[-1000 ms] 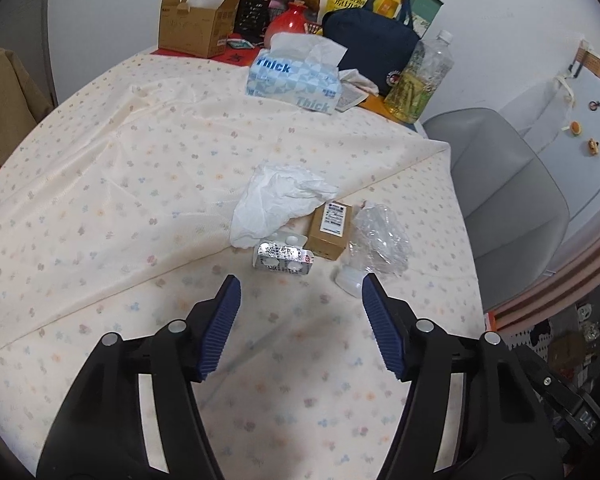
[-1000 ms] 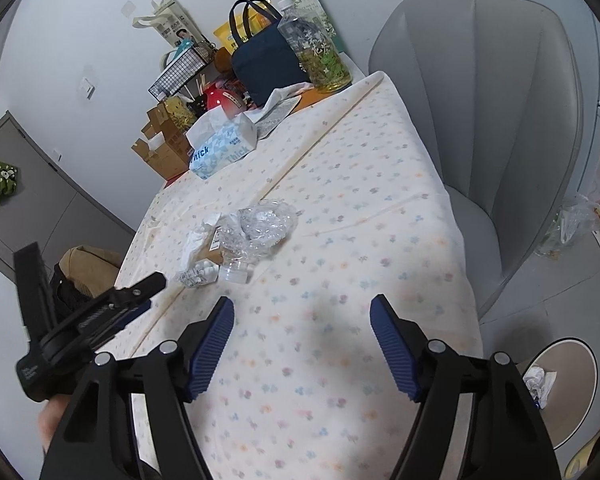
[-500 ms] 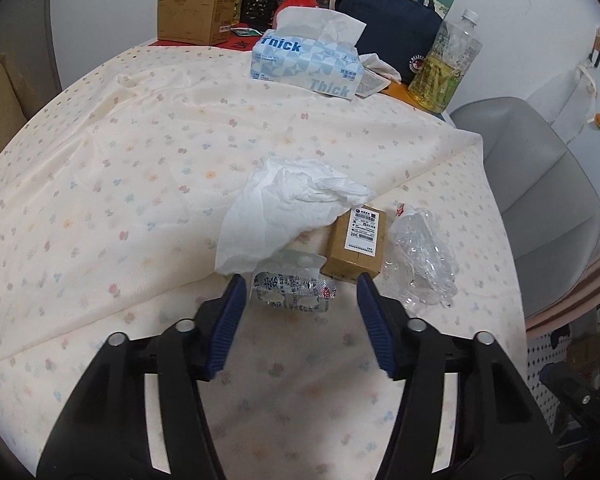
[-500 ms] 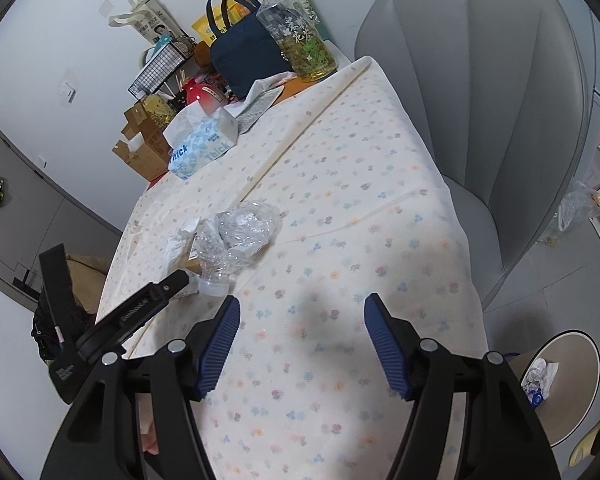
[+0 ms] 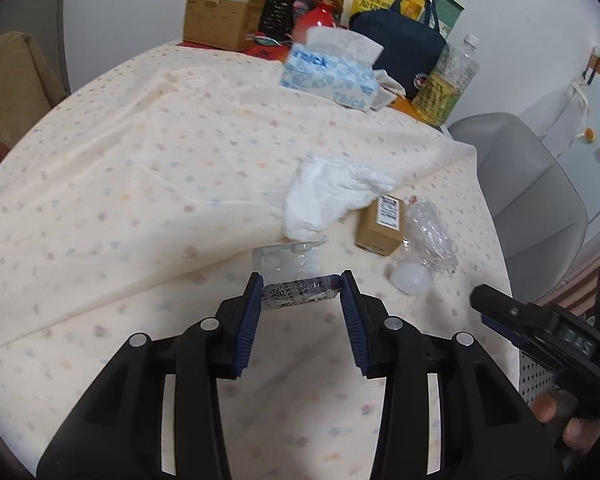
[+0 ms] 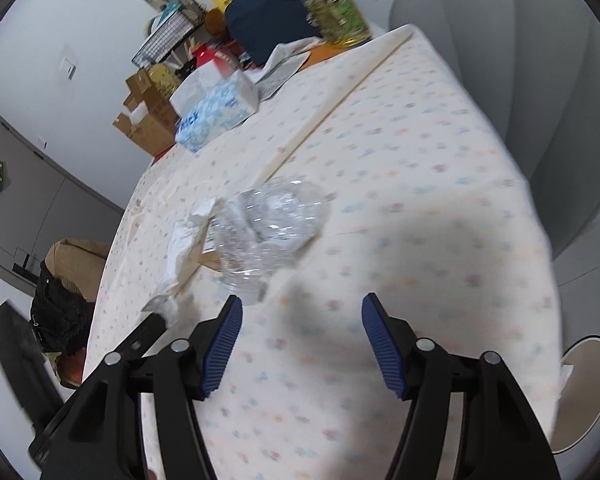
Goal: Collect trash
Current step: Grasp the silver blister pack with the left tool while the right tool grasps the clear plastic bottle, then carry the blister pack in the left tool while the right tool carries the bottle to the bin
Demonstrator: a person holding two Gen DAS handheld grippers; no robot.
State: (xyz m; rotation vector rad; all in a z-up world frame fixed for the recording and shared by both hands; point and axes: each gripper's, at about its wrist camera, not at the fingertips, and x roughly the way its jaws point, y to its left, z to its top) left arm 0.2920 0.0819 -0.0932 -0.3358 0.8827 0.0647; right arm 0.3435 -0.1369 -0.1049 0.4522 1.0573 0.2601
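**Left tongs closing on blister pack as table clean-up gets under way**

On the left, the left gripper [image 5: 300,286] is narrowing around a crumpled silver foil-and-plastic blister pack [image 5: 296,280], which a second ago was lying clear ahead of wide-spread blue pads. The pack is now sitting between the fingertips, its ends touching or all but touching both pads, though the jaws are closing yet and a firm grip cannot be confirmed. It is resting on the cream flower-print tablecloth [image 5: 140,184], just in front of a crumpled white tissue [image 5: 328,196]. To the right of that, a small brown cardboard box with a white label [image 5: 382,224] and a crushed clear plastic bottle with a white cap [image 5: 428,240] are waiting beside each other.

Further right, the right gripper [image 6: 302,320] is coming in low towards the same bottle [image 6: 268,232], having travelled across the table in the past second. Its jaws are drawing in slowly but standing well apart, with nothing between them.

Judged from this, the first piece of trash is about to be lifted, with three still to collect.
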